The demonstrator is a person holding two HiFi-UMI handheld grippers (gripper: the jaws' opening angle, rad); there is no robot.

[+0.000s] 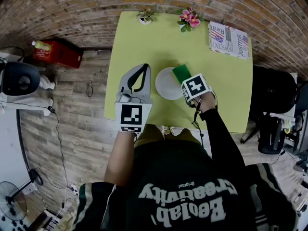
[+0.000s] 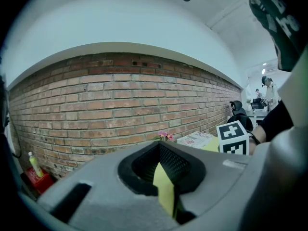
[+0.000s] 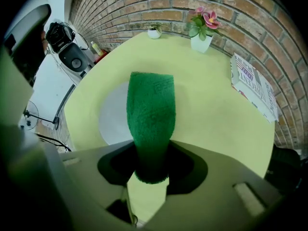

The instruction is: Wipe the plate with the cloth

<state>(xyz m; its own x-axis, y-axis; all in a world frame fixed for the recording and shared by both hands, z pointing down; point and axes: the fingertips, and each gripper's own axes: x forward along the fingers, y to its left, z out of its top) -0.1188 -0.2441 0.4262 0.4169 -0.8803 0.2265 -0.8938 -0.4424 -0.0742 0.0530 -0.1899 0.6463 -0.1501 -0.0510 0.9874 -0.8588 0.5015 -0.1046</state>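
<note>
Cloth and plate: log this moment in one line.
right gripper: shut on cloth | cloth: over plate rim | left gripper: shut, empty, beside plate

Bright, even light; strong fisheye bending, dark vignetted corners.

The right claw (image 3: 150, 179) points down at the yellow-green desk (image 3: 216, 114), its jaws closed on the near end of a green cloth (image 3: 150, 109). The cloth (a thick, towel-like weave) stretches away from the jaws and lies over the right part of a white plate (image 3: 111, 121). At the far edge of the desk stand a pot of pink flowers (image 3: 202, 30) and a smaller potted plant (image 3: 154, 31), both close to the brick wall (image 3: 139, 4). A printed booklet (image 3: 252, 86) lies to the right.
</note>
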